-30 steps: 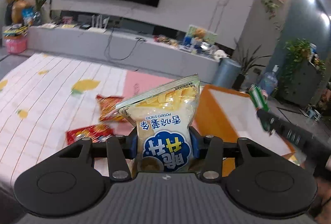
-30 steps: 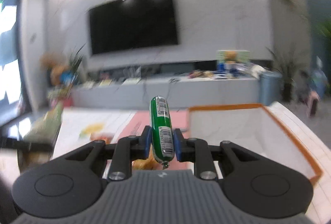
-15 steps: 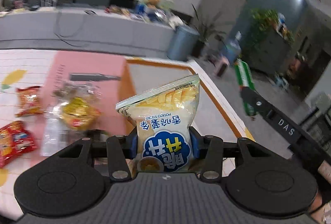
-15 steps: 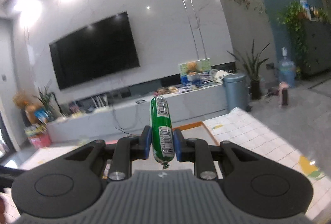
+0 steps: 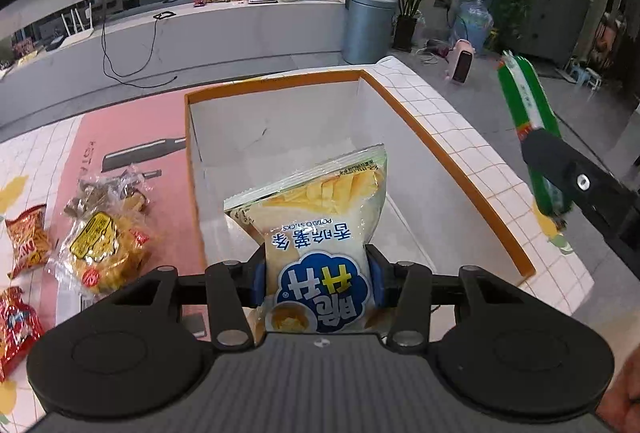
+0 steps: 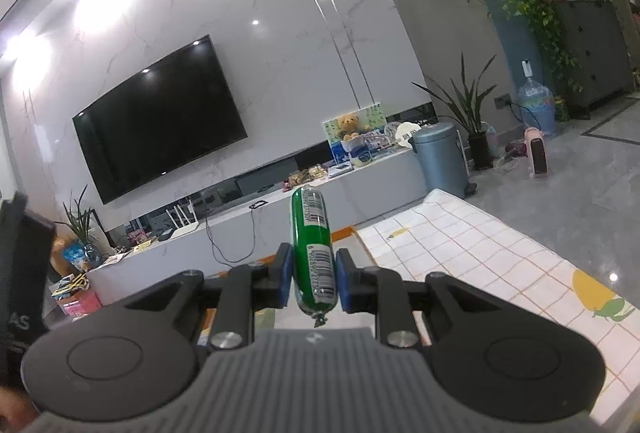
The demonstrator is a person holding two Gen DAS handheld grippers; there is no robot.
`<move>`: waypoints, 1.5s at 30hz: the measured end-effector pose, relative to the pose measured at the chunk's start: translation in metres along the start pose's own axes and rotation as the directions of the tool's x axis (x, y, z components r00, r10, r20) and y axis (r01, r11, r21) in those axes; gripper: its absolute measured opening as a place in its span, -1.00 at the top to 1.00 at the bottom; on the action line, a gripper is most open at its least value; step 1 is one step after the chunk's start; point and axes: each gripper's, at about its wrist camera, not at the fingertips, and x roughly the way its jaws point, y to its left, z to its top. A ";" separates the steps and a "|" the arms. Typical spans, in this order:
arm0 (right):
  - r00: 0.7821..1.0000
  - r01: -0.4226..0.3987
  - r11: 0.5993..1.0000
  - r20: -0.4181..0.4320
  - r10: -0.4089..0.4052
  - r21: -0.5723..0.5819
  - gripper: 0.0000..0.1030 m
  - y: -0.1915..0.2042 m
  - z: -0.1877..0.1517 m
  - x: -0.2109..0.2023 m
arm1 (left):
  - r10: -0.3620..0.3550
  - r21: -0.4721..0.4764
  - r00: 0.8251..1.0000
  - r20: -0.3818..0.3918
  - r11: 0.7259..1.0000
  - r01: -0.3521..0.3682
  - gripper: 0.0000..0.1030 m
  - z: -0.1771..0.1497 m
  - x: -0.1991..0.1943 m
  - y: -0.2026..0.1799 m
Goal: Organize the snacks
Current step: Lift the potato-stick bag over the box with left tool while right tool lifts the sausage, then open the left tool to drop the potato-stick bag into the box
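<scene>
Two snacks ride in closed jaws: the left gripper (image 5: 318, 275), clamping a potato-stick bag (image 5: 316, 233), has swung over the orange-rimmed box (image 5: 448, 169) at twelve o'clock, ready to drop; the right gripper (image 6: 310, 281), at two o'clock, pinches a green sausage (image 6: 314, 253).

Both tongs look alike — the left tongs (image 5: 318, 279) and right tongs (image 6: 312, 283) are matte black, with blue pads (image 5: 259, 279), silver screws, round side discs and a ribbed grey base.
</scene>
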 end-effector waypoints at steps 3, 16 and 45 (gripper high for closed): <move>0.999 0.028 0.999 -0.017 -0.027 0.027 0.61 -0.006 -0.001 0.002 | -0.010 -0.021 0.999 -0.045 1.000 0.009 -0.08 0.002 0.008 -0.003; 0.998 0.047 0.999 -0.032 -0.047 0.012 0.61 -0.007 -0.001 0.006 | -0.010 -0.031 0.997 -0.070 0.999 0.007 -0.43 0.002 -0.010 0.004; 0.993 0.057 0.998 -0.101 -0.060 -0.027 0.60 -0.004 0.003 0.030 | -0.027 0.111 0.886 -0.462 0.990 0.088 0.93 -0.003 0.101 -0.012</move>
